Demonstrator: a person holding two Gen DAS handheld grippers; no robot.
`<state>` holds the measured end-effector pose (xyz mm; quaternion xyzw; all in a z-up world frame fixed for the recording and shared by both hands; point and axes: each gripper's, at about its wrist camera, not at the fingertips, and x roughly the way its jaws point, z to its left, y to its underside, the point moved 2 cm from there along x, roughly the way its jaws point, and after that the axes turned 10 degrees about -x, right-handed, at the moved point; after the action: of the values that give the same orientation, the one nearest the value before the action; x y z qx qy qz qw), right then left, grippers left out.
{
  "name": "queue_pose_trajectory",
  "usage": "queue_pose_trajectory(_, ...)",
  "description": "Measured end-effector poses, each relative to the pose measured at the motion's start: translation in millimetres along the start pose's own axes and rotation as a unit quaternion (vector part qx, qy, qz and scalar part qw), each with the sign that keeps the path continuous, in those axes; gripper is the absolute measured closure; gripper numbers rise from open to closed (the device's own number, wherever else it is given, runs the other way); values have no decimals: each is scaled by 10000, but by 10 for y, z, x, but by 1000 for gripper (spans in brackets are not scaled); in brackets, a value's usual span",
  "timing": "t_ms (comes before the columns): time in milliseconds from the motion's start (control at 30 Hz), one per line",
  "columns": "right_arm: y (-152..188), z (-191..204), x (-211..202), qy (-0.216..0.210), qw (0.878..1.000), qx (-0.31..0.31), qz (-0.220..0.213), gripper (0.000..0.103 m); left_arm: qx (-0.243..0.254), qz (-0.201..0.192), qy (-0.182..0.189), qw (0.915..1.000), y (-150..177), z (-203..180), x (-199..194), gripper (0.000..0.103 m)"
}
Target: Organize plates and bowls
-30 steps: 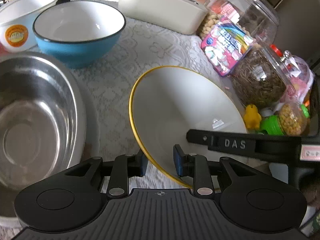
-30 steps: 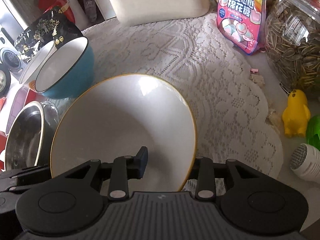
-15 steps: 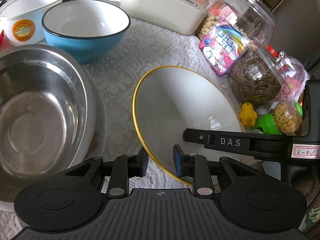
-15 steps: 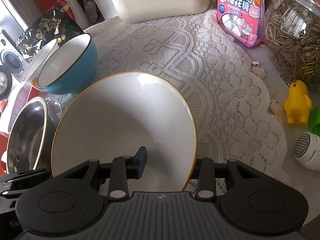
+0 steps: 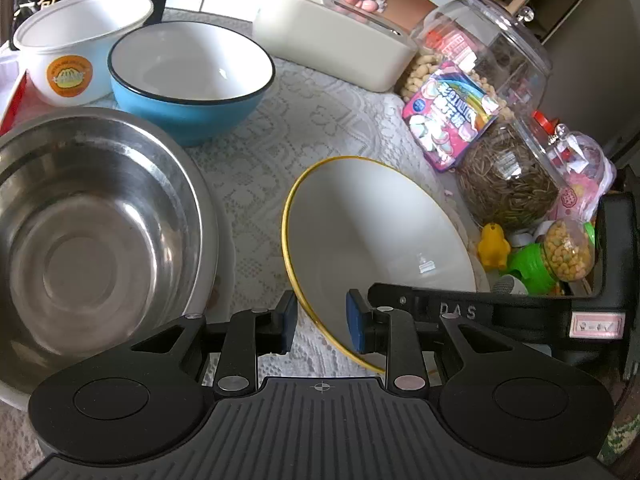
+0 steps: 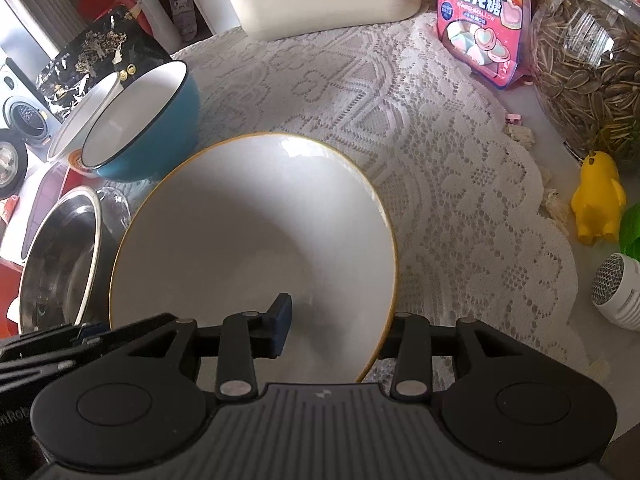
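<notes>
Not much has moved since a second ago. The left-hand view has swung a touch, so the white cup with the orange sticker [image 5: 72, 48] is now fully in shot. The big white bowl with the yellow rim [image 5: 372, 232] sits in the same spot on the lace tablecloth [image 5: 320, 120].

The right gripper [image 6: 334, 332] is letting go. Its jaws are opening, with one blue pad inside the bowl, well off the wall, and the other finger outside, tucked under the near rim. So the rim is between them but nothing is pinching it.

The left gripper [image 5: 322, 322] straddles the rim on its own side. The yellow edge runs through the gap between the two blue pads, and I can see daylight on both sides. I'd call that released too, though it's close.

Here's the bit that matters for the next move. The white bowl is right under both claws, each standing over its own stretch of the near rim. It's round, so there's no long axis to line up with.

The large stainless steel bowl [image 5: 92, 240] is just beside it on the left hand's side. The blue bowl with the dark rim [image 5: 188, 116] is farther back, with the cup behind that.

If the plan is nesting, my guess is the left hand is the nearer one for anything over there. The right would have to reach across the white bowl.
</notes>
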<state>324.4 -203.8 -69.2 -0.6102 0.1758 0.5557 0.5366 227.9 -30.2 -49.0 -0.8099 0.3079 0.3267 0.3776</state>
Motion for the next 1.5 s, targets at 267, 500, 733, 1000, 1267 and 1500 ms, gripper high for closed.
queue_pose_trajectory(267,62,3,-74,-163,9998,6,-69,64,26,-42,-58,10000,0,-5,-12,74)
queue_pose_trajectory(500,41,6,-99,-156,9998,12,-97,64,62,-241,-136,9996,-32,-6,-153,74)
queue_pose_trajectory(733,23,-3,-87,-128,9999,47,-85,64,32,-250,-37,9997,-43,27,-180,73)
queue_pose_trajectory(1000,55,34,-97,-264,9996,-12,-62,63,18,-286,-100,9995,-56,34,-168,73)
queue_pose_trajectory(1267,114,137,-110,-327,9994,-141,39,62,-13,-278,-168,9995,-64,65,-203,72)
queue_pose_trajectory(1500,138,195,-106,-306,9991,-283,76,59,-131,-286,-89,9995,-79,101,-208,72)
